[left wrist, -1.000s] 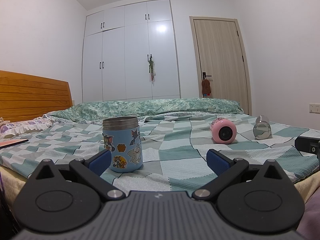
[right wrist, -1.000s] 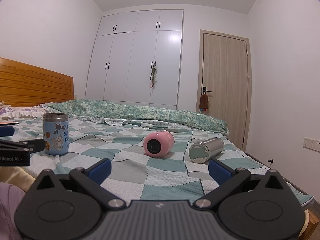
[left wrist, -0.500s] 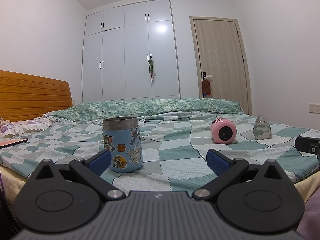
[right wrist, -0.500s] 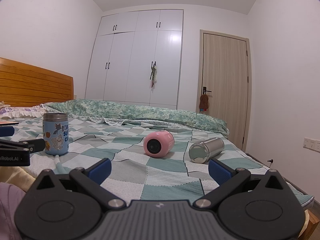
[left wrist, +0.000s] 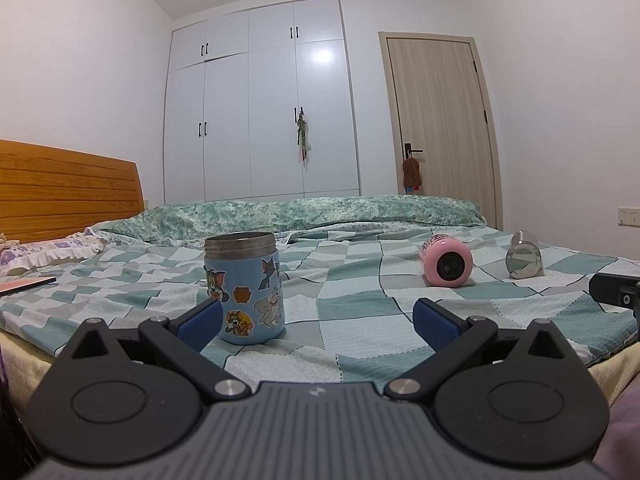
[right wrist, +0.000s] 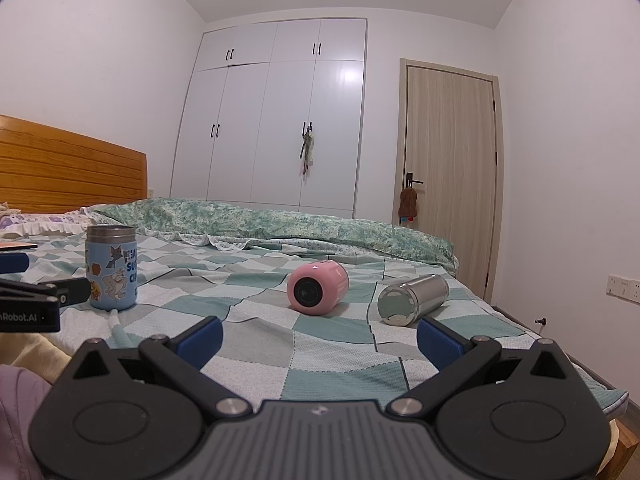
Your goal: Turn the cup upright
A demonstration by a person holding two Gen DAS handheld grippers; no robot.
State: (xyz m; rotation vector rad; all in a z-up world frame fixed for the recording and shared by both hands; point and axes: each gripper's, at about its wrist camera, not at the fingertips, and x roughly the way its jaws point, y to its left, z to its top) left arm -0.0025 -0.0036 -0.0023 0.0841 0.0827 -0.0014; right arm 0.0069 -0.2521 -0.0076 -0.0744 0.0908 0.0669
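Note:
A blue cup with cartoon stickers (left wrist: 245, 288) stands upright on the checked bedspread, just past my left gripper's left fingertip; it also shows in the right wrist view (right wrist: 112, 267). A pink cup (right wrist: 317, 293) lies on its side mid-bed, its round end facing me; it also shows in the left wrist view (left wrist: 447, 266). A steel cup (right wrist: 412, 299) lies on its side to its right and shows in the left wrist view (left wrist: 523, 260). My left gripper (left wrist: 318, 326) is open and empty. My right gripper (right wrist: 320, 338) is open and empty, short of the pink and steel cups.
The bed (right wrist: 256, 332) has a wooden headboard (left wrist: 68, 196) at the left and a rolled green quilt (left wrist: 320, 212) along the far side. A phone or book (left wrist: 26, 284) lies at the left. The left gripper's body (right wrist: 36, 300) shows at the right wrist view's left edge.

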